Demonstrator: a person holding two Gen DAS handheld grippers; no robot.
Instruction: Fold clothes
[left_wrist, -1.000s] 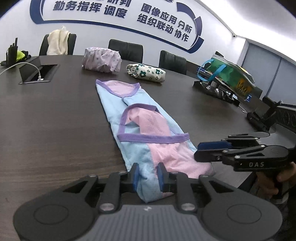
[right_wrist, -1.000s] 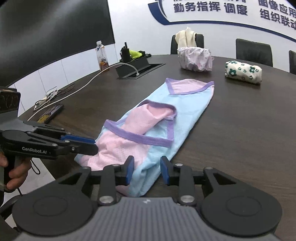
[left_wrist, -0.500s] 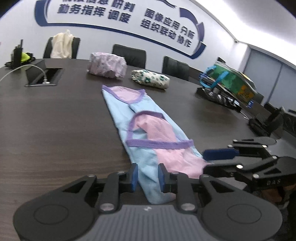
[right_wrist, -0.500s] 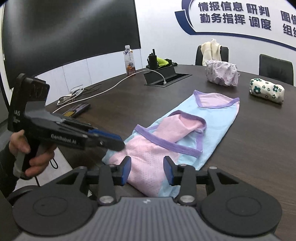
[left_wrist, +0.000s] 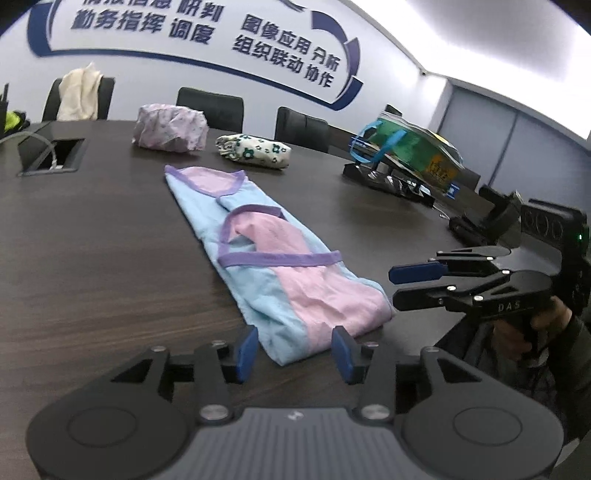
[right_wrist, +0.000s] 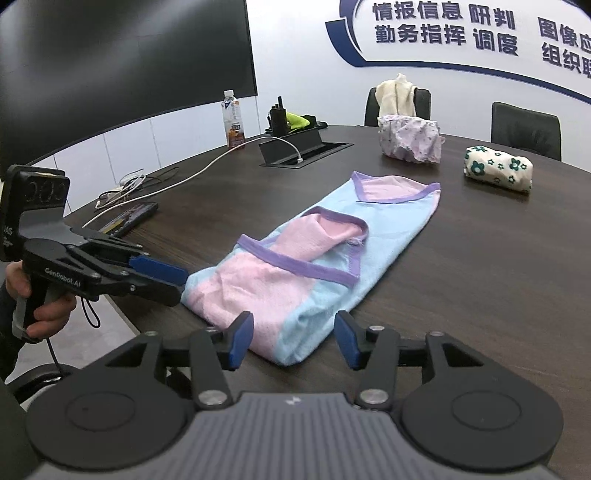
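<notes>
Both my grippers have let go: the left gripper (left_wrist: 294, 350) and right gripper (right_wrist: 294, 340) are opening. The shirt (left_wrist: 266, 254) lies folded long on the worktop (left_wrist: 92, 240), its near end between the spread tips. Next I'd pinch that end evenly and fold it away from me.

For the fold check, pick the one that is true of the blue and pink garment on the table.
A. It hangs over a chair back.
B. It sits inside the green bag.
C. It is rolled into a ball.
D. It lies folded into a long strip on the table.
D: the garment lies flat as a long narrow strip on the dark table, its near end between the two grippers.
</notes>
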